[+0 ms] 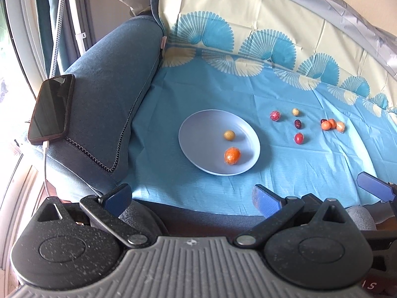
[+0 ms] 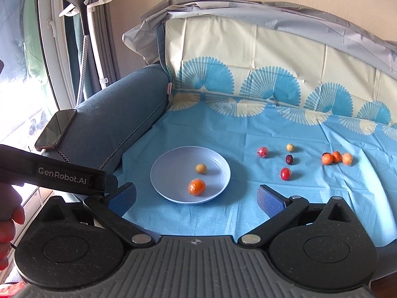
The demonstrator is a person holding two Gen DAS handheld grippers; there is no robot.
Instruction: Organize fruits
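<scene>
Both grippers hover low at the near edge of the cloth [image 2: 248, 129], well short of any fruit. The left gripper [image 1: 192, 198] has its fingers wide apart and empty; the right gripper [image 2: 196, 197] likewise, fingers spread, nothing between them.

The plate [image 2: 168, 173] holds two fruits: one wrapped orange [image 2: 196, 187] and one yellow fruit [image 2: 201, 168]. Loose on the cloth to the right of the plate: one wrapped red fruit [image 2: 262, 152], one yellow fruit [image 2: 289, 147], one dark fruit [image 2: 289, 159], one red fruit [image 2: 285, 173]. Farther right is a cluster [image 2: 336, 158] of three oranges touching, with one small dark fruit tucked behind them. Eight remain off the plate.

Judgement: the next pick is best the red fruit, nearest the plate and standing apart. Approach from above, straddle it with the fingers, close gently; round fruit will roll if nudged. Release low over a bare part of the plate.

A phone [image 2: 55, 129] lies on the armrest [image 2: 119, 109], uninvolved.
</scene>
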